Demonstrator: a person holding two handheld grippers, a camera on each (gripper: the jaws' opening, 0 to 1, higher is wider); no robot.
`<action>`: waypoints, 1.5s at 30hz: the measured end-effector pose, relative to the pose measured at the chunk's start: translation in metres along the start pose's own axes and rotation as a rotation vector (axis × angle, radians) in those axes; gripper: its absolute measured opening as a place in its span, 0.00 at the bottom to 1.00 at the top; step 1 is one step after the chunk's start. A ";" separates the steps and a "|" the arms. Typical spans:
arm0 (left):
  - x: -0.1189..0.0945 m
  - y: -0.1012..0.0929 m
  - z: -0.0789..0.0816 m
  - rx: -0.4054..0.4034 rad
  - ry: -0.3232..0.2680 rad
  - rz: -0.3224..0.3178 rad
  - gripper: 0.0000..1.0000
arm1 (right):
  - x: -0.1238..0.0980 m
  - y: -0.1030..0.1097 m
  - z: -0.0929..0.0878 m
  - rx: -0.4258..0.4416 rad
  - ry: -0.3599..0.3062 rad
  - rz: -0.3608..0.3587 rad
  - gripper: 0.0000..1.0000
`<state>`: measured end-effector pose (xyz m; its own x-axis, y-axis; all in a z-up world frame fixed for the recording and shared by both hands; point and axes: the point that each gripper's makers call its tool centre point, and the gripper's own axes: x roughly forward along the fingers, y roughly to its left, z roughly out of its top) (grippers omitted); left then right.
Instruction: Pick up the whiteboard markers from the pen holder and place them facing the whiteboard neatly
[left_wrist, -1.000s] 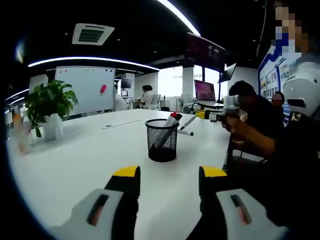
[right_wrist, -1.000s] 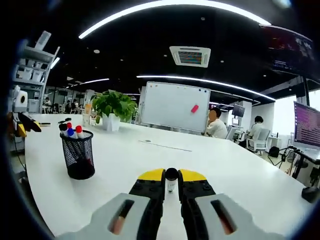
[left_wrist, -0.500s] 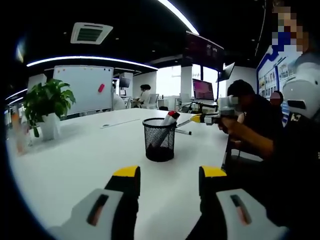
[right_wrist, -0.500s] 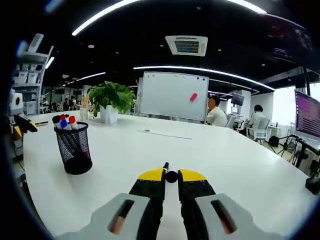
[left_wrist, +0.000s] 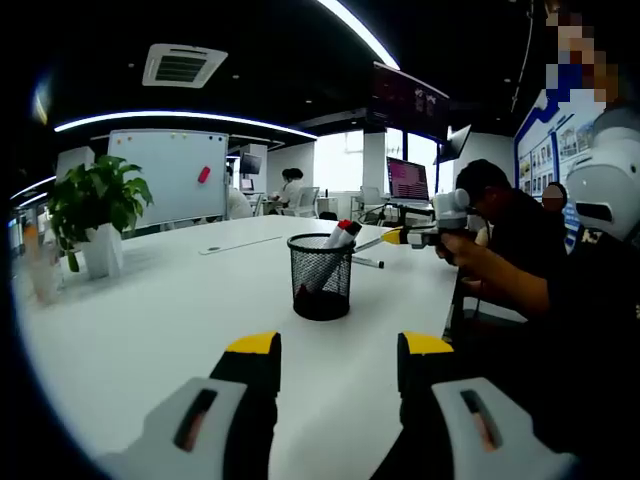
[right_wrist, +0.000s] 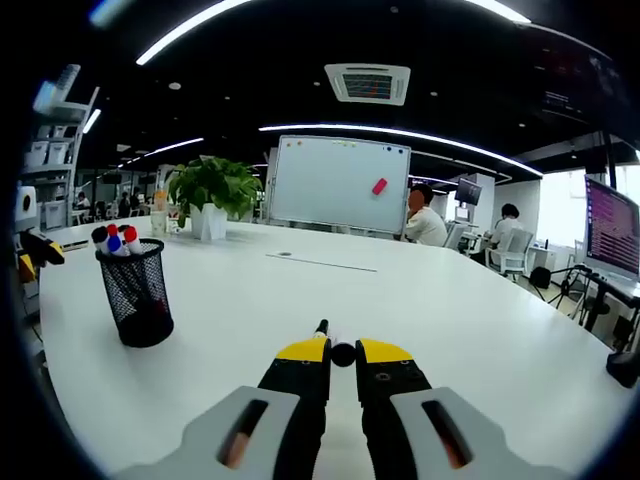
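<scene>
One marker (right_wrist: 341, 351) is out of the pen holder (right_wrist: 134, 293) and pinched between the right gripper (right_wrist: 342, 354)'s yellow-tipped jaws, its dark end showing in the gap just above the tips. A second thin marker (right_wrist: 321, 328) lies on the white table (right_wrist: 430, 310) right beyond those tips, its point aimed up toward the whiteboard (right_wrist: 336, 186) far ahead. So by the look of it the row has begun, and the one now held goes down beside it.

Plenty left, though! Off to the left of the right gripper, the mesh holder has red and blue caps poking over its rim. In the left gripper view, that same pen holder (left_wrist: 322, 277) sits straight ahead of the jaws with a red-capped marker (left_wrist: 340, 235) leaning out.

The left gripper (left_wrist: 335, 350) is spread wide, nothing between its jaws, held low and level over the table, well short of the holder. The right gripper (left_wrist: 400, 236) shows beyond the holder to the right, a person's hand (left_wrist: 462, 246) holding it out low across the tabletop.
</scene>
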<state>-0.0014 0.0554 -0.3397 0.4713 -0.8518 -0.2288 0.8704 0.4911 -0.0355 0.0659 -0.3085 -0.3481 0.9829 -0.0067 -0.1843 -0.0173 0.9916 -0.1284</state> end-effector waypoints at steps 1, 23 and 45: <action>0.000 0.000 0.000 0.001 0.000 0.000 0.48 | 0.000 0.000 0.000 0.000 0.001 -0.001 0.13; 0.002 -0.002 -0.004 0.003 0.014 -0.005 0.48 | -0.001 0.001 -0.012 0.034 0.063 -0.013 0.13; 0.002 -0.001 -0.005 0.002 0.013 -0.003 0.48 | 0.008 0.009 -0.035 0.087 0.191 -0.007 0.13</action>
<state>-0.0025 0.0543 -0.3448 0.4666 -0.8510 -0.2411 0.8722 0.4879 -0.0341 0.0671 -0.3039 -0.3854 0.9302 -0.0295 -0.3660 0.0131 0.9988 -0.0474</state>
